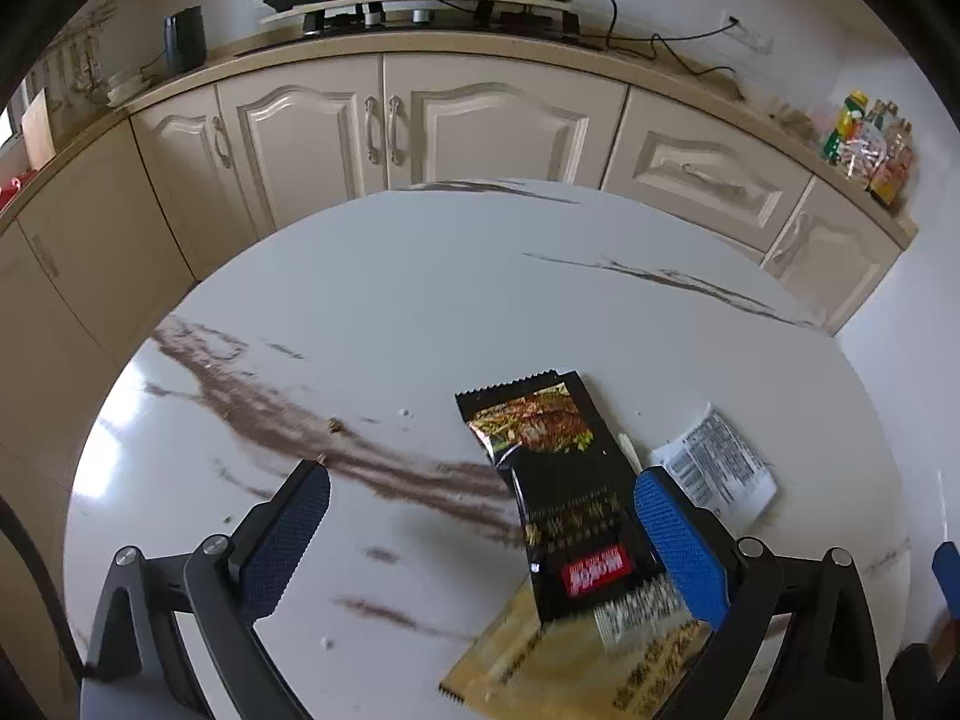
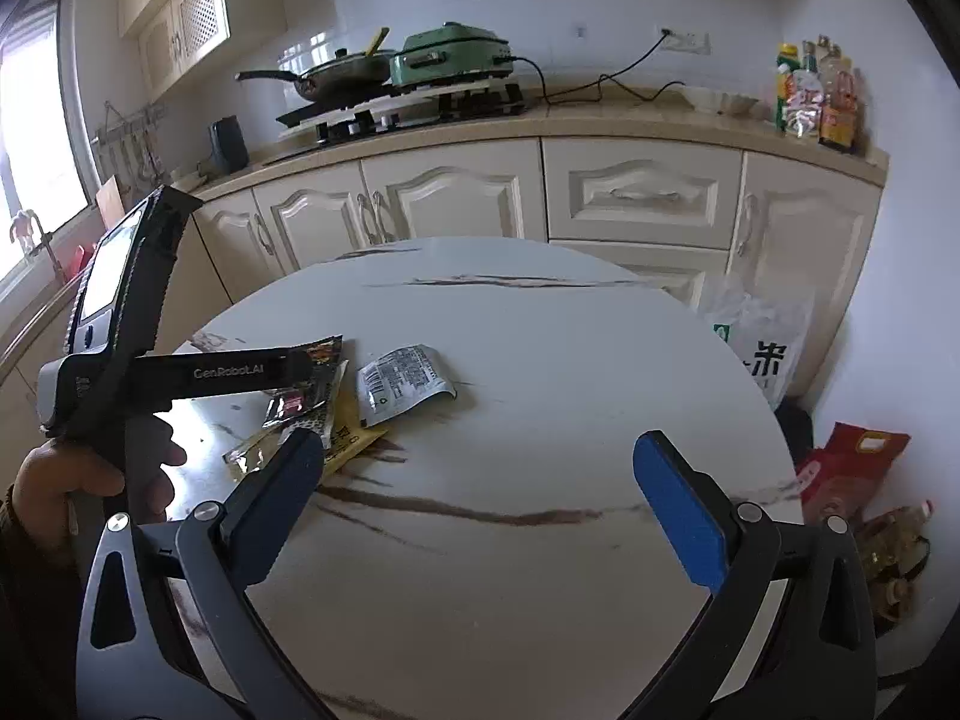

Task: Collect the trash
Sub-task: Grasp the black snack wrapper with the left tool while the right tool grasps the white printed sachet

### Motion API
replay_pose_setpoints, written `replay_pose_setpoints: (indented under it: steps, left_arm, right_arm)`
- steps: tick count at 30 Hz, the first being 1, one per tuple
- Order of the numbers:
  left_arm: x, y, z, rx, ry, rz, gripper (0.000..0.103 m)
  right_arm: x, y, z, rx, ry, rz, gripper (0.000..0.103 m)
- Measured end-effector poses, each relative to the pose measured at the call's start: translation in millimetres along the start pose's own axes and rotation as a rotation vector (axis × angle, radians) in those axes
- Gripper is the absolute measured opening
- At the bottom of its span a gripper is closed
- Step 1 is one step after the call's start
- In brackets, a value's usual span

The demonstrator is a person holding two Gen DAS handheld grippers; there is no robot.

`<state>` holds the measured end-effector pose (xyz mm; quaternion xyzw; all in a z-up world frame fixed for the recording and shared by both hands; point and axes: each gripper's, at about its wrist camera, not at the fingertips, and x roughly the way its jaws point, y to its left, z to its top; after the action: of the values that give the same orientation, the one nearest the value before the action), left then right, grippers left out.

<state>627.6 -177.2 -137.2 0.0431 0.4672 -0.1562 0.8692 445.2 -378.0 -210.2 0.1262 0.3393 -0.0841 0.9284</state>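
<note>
A black snack wrapper (image 1: 558, 480) lies on the round white marble table (image 1: 420, 312), partly over a yellow wrapper (image 1: 558, 660). A white wrapper with a barcode (image 1: 717, 462) lies to their right. My left gripper (image 1: 480, 516) is open above the table, its right finger (image 1: 678, 546) beside the black wrapper's edge. In the right wrist view the white wrapper (image 2: 402, 384), the yellow wrapper (image 2: 354, 438) and the black wrapper (image 2: 306, 402) lie at the table's left, under the left gripper's body (image 2: 180, 372). My right gripper (image 2: 474, 486) is open and empty over the table's near part.
Cream kitchen cabinets (image 2: 468, 198) with a stove, pan (image 2: 336, 78) and green cooker (image 2: 450, 54) stand behind the table. Bottles (image 2: 816, 96) stand on the counter's right end. A white plastic bag (image 2: 762, 342) and red packaging (image 2: 852, 468) lie on the floor at the right.
</note>
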Motion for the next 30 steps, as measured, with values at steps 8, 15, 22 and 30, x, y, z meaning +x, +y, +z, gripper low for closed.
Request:
replay_pose_setpoints:
  steps: [8, 15, 22, 30]
  left_arm:
    - [30.9, 0.2, 16.6, 0.039, -0.015, -0.032, 0.03]
    - [29.4, 17.3, 1.9, 0.019, -0.028, -0.081, 0.009]
    - [-31.7, 42.2, -27.4, 0.034, -0.092, -0.073, 0.007]
    - [-66.6, 57.7, -49.3, 0.039, -0.094, -0.12, 0.007]
  right_arm:
    - [13.7, 2.7, 2.8, -0.006, 0.022, 0.012, 0.103]
    - [28.2, 11.8, 7.3, -0.019, 0.059, 0.022, 0.103]
    - [73.1, 25.6, 23.3, -0.006, 0.145, 0.064, 0.103]
    - [127.6, 49.6, 27.5, -0.073, 0.237, 0.008, 0.103]
